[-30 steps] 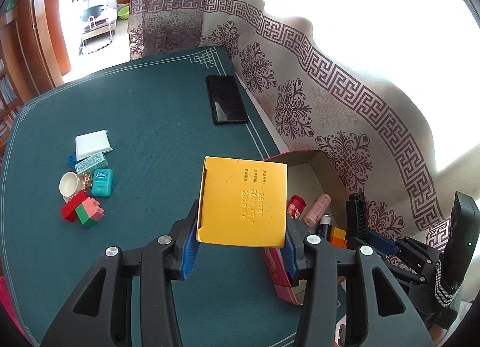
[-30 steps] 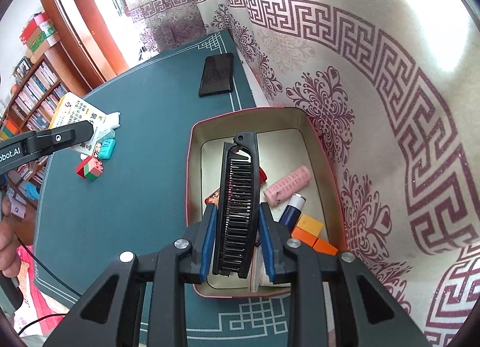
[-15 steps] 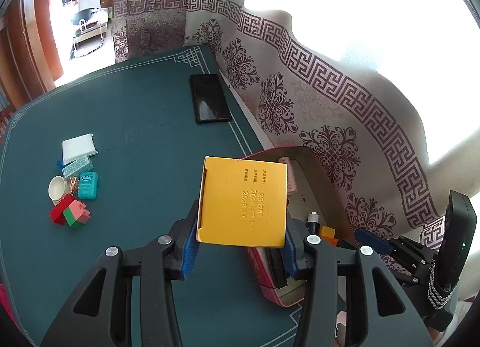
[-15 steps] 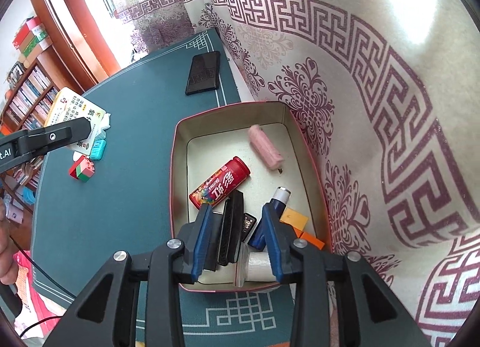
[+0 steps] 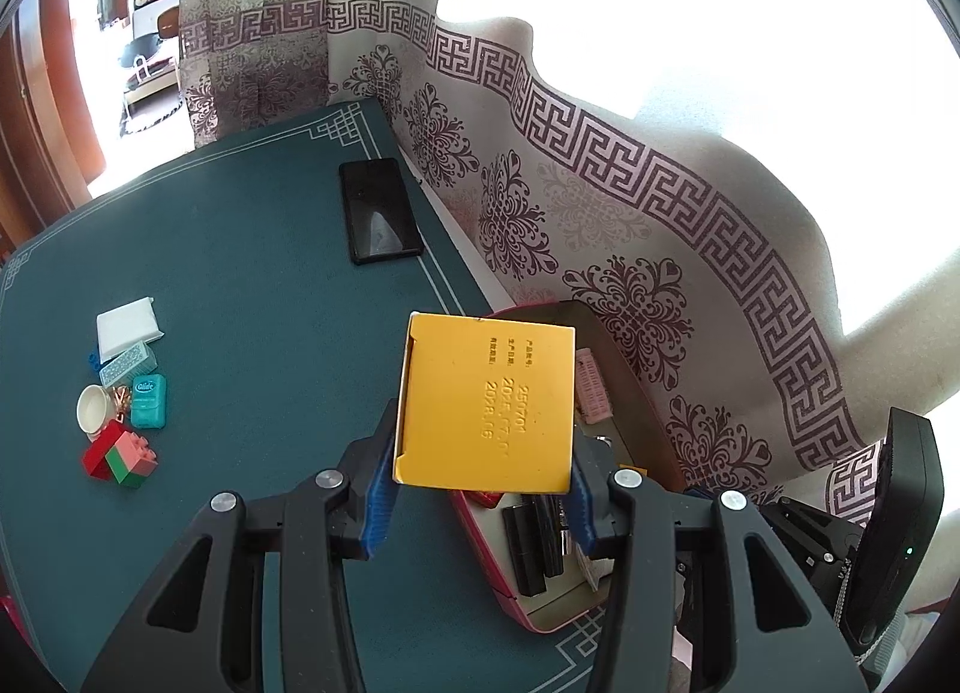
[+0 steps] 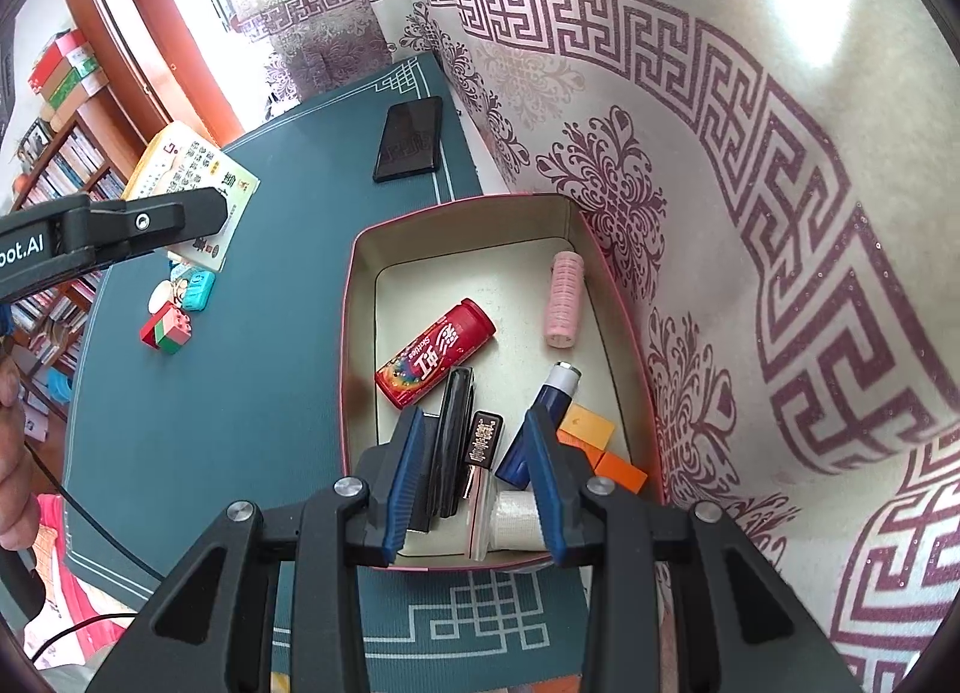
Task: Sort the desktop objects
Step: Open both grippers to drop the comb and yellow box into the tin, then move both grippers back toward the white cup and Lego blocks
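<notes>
On the desk [image 5: 252, 273] the toy bricks [image 5: 120, 456] and floss box [image 5: 148, 400] await sorting, while the left gripper [image 5: 480, 483], jaws clenched on the yellow carton [image 5: 486, 405], carries it over the tin's [image 6: 354, 273] rim, and the right gripper [image 6: 474, 471] hangs released above the folded comb [image 6: 450, 435] lying inside.

- Table cover [image 5: 252, 297]: teal cloth, matt, fine weave.
- Yellow box [image 5: 486, 411]: matt cardboard, stamped print.
- Phone [image 5: 379, 210]: glossy black glass.
- Tin [image 6: 354, 297]: metal, dull cream inside, red rim.
- Candy tube [image 6: 435, 354]: glossy red plastic.
- Curtain [image 6: 750, 165]: patterned cloth.
- Toy bricks [image 5: 120, 453]: smooth plastic.
- Bookshelf [image 6: 102, 93]: polished wood.
</notes>
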